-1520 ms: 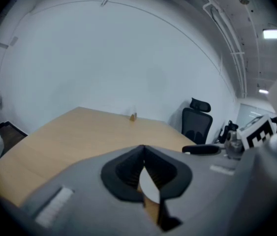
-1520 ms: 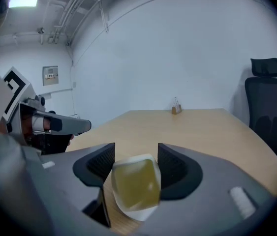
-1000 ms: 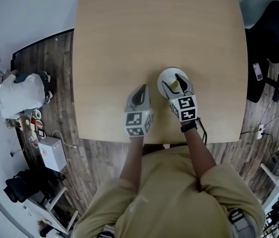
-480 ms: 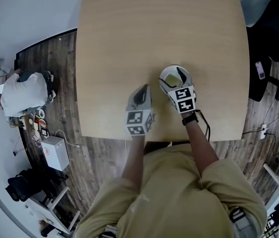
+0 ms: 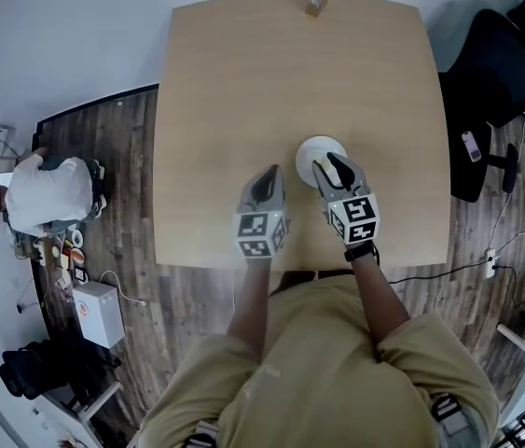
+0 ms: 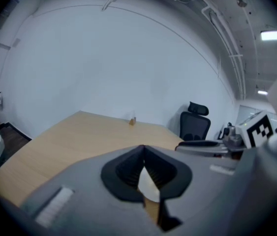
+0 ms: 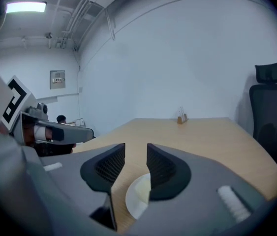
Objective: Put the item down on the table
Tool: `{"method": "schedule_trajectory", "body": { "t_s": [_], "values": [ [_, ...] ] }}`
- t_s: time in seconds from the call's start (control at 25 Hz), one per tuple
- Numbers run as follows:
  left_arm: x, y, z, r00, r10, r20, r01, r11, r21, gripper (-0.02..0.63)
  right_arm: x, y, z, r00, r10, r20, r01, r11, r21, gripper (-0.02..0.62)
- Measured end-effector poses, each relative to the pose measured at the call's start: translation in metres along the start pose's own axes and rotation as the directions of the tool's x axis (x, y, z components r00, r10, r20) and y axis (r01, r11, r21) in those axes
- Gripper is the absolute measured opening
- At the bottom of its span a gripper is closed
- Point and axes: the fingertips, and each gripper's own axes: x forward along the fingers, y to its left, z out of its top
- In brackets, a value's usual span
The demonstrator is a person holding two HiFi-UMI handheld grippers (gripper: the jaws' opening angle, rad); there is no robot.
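Note:
A round white plate (image 5: 316, 148) lies flat on the wooden table (image 5: 243, 82), right of its middle. My right gripper (image 5: 331, 168) hovers at the plate's near rim, open, with nothing between its fingers. In the right gripper view the plate (image 7: 137, 196) shows below the spread jaws of that gripper (image 7: 136, 154). My left gripper (image 5: 267, 177) is to the plate's left, near the table's front edge, and it is shut and empty. In its own view the left gripper (image 6: 144, 151) has its jaw tips pressed together.
A small brown holder (image 5: 314, 4) stands at the table's far edge, and also shows as the holder (image 7: 181, 118) in the right gripper view. A black office chair (image 5: 495, 73) is right of the table. A person in a white shirt (image 5: 43, 189) sits on the floor at left.
My right gripper has let go of the plate, opened and drawn back toward me. The plate now rests on the table. My left gripper has stayed in place.

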Motion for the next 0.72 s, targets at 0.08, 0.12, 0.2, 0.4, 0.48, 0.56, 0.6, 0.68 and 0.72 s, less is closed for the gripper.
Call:
{"method": "schedule_trajectory", "body": {
  "t_s": [0.08,0.12,0.2,0.4,0.48,0.56,0.6,0.68,0.72],
  "values": [
    [-0.01,-0.007,0.009,1.0,-0.015,0.026,0.015,1.0,0.016,-0.003,-0.016,0.007,0.015,0.999,-0.014,0.046,0.014,1.0,-0.005,0.11],
    [-0.016,-0.011,0.013,0.999,-0.024,0.038,0.023,0.999,0.024,-0.003,-0.024,0.01,0.022,0.998,-0.022,0.066,0.022,1.0,-0.008,0.089],
    [-0.027,-0.02,0.02,0.997,-0.041,0.063,0.038,0.999,0.038,-0.003,-0.04,0.017,0.034,0.994,-0.041,0.097,0.043,0.999,-0.02,0.045],
    [-0.052,-0.049,0.048,0.982,-0.106,0.154,0.093,0.991,0.093,-0.003,-0.072,0.03,0.06,0.983,-0.092,0.161,0.101,0.994,-0.049,0.006],
    [-0.061,-0.055,0.059,0.976,-0.122,0.183,0.1,0.987,0.122,-0.003,-0.083,0.034,0.069,0.975,-0.112,0.192,0.126,0.99,-0.06,0.006],
    [-0.071,-0.055,0.066,0.971,-0.122,0.206,0.097,0.987,0.129,-0.003,-0.093,0.039,0.076,0.967,-0.13,0.218,0.147,0.987,-0.064,0.006],
    [-0.076,-0.055,0.067,0.969,-0.12,0.214,0.095,0.987,0.127,-0.003,-0.098,0.041,0.078,0.964,-0.137,0.227,0.155,0.986,-0.063,0.006],
    [-0.085,-0.055,0.066,0.968,-0.121,0.221,0.095,0.988,0.124,-0.003,-0.106,0.046,0.079,0.961,-0.147,0.235,0.166,0.984,-0.062,0.006],
    [-0.088,-0.057,0.063,0.967,-0.125,0.221,0.1,0.987,0.122,-0.003,-0.109,0.048,0.077,0.96,-0.151,0.235,0.17,0.983,-0.063,0.006]
  ]
}}
